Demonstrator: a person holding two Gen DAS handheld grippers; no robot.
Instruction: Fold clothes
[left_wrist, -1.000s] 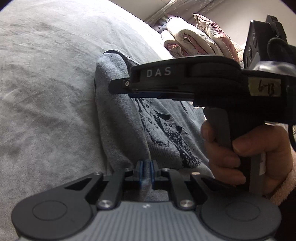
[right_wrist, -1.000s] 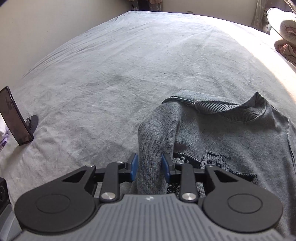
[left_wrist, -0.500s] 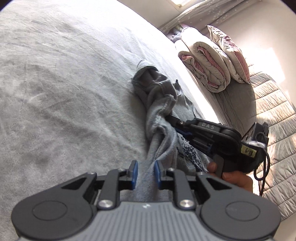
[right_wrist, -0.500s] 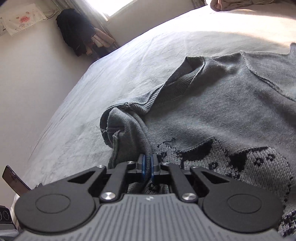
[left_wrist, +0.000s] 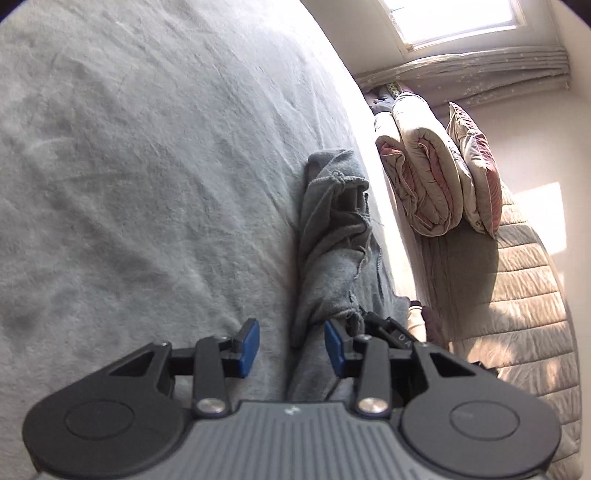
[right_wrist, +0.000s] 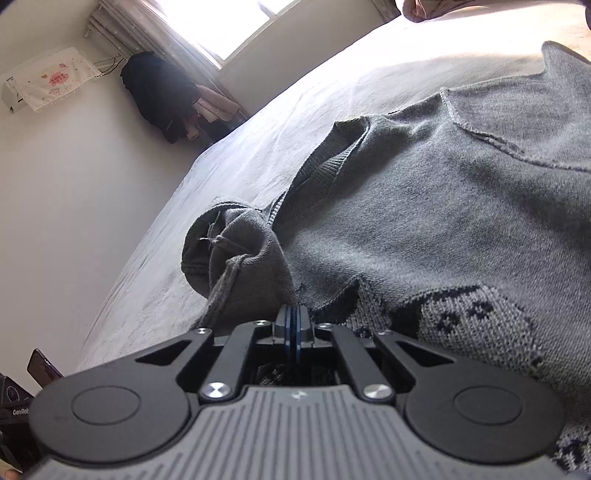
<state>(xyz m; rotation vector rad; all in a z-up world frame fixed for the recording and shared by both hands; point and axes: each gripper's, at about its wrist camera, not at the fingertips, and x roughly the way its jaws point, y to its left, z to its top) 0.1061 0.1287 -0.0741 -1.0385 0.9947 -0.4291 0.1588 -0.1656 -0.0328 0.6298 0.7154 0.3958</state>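
Observation:
A grey knit sweater with a dark pattern lies on the grey bed sheet. In the left wrist view the sweater is bunched into a long ridge running away from me. My left gripper is open, its blue pads either side of the near end of that ridge. My right gripper is shut on a fold of the sweater near its bunched sleeve. The right gripper's tip shows just right of my left gripper.
A rolled quilt and pillow lie at the bed's head against a padded headboard. Dark clothes hang by the window. A phone stands at the bed's edge on the left.
My left gripper has opened wide and let go of the sweater's fold, and it has risen. My right gripper shut on the sweater and stays shut, lifting the fold.

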